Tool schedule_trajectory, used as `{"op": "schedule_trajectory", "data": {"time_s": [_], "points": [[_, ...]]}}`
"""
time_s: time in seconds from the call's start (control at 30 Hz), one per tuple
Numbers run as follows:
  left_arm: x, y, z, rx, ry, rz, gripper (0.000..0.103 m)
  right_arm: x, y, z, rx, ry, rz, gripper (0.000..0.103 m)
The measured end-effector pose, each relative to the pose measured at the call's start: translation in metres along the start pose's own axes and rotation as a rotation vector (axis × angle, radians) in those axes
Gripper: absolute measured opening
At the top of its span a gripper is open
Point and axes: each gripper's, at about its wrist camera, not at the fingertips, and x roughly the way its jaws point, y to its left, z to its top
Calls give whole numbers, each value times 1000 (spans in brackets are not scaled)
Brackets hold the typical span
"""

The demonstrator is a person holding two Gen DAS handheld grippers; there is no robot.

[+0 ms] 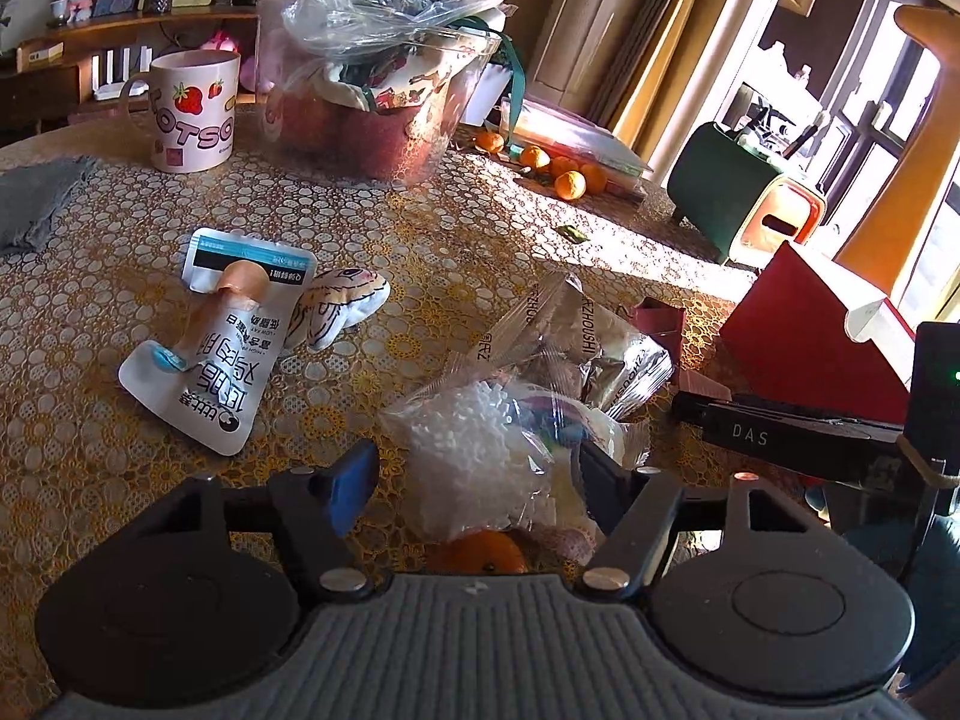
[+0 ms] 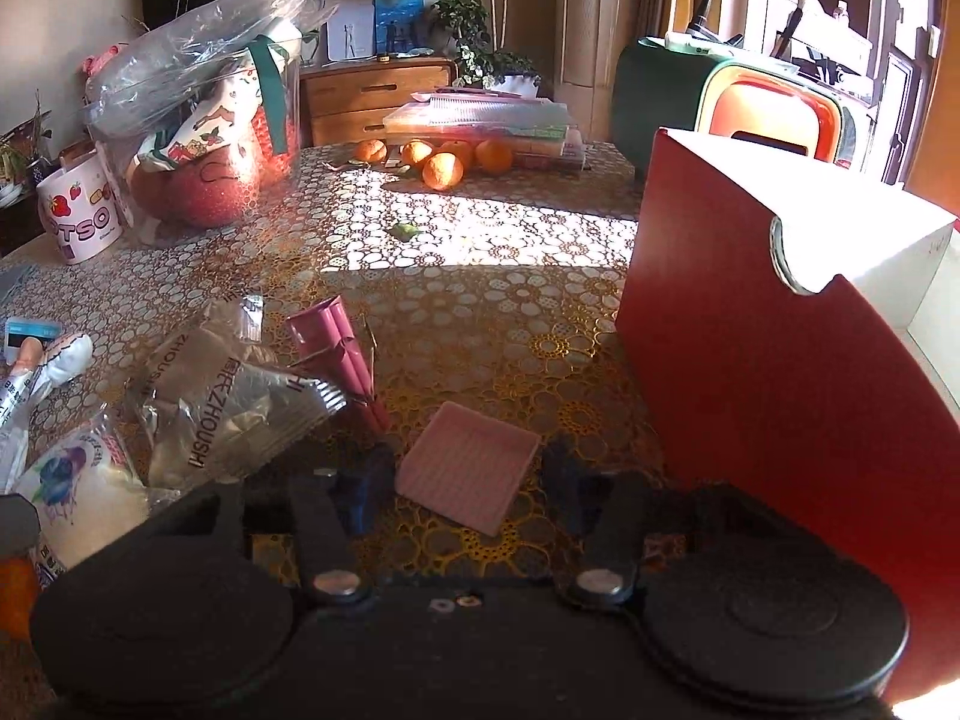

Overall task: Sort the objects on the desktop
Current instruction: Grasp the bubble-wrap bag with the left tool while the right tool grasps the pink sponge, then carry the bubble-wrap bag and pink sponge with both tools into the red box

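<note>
The table point(image 2: 480, 300) wears a gold lace-pattern cloth, glossy and dotted with pale rings, with a bright patch of sun towards its far edge. Behind it stand a wooden dresser point(image 2: 372, 96), potted plants and tall curtains.

At the far edge lie five mandarins point(image 2: 443, 171), round and matt orange, before a flat stack of plastic folders point(image 2: 480, 120). Near the far left corner stands one clear plastic tub point(image 1: 372, 96), stuffed with printed cloth and crinkled film, and beside it one pink ceramic mug point(image 1: 192, 114) with strawberries. One open red cardboard box point(image 2: 780, 360) rises at the right edge.

The left hand-held gripper point(image 1: 474, 474) has its blue-padded jaws apart on either side of a clear crinkly snack bag point(image 1: 480, 456) of white pieces; whether the right pad touches it is hard to judge. A sixth mandarin point(image 1: 477, 552) lies just beneath.

The right hand-held gripper point(image 2: 468, 480) straddles one flat square pink ribbed pad point(image 2: 468, 468), jaws apart, not touching. A silver foil packet point(image 2: 240, 402) and folded pink sticks point(image 2: 342, 354) lie left of it.
</note>
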Motion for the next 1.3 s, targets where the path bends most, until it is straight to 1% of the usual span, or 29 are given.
{"op": "schedule_trajectory", "data": {"time_s": [0.1,0.2,0.23,0.3,0.37,0.4,0.5,0.6,1.0,1.3], "points": [[-1,3,2,-36,10,-20,62,-1,-1,0,0,2,3,49],[-4,3,2,-64,16,-35,52,-3,-1,-2,-4,4,-2,49],[-5,3,2,-65,16,-35,49,-4,0,-2,-6,5,-2,48],[-8,2,2,-63,15,-23,39,-6,0,-5,-15,6,0,48],[-10,2,0,-63,14,-10,33,-10,0,-7,-20,6,2,48],[-11,3,0,-66,13,-7,31,-12,0,-8,-21,6,5,48],[-17,3,-3,-66,8,-4,29,-20,-2,-13,-23,11,14,48],[-25,-3,-8,-37,-5,18,28,-31,-4,-18,-24,9,27,48],[-58,-19,-20,-14,-40,30,28,-75,-10,-35,-44,-15,69,48],[-81,-42,-29,21,-44,5,28,-107,-14,-40,-38,-43,122,48]]}}
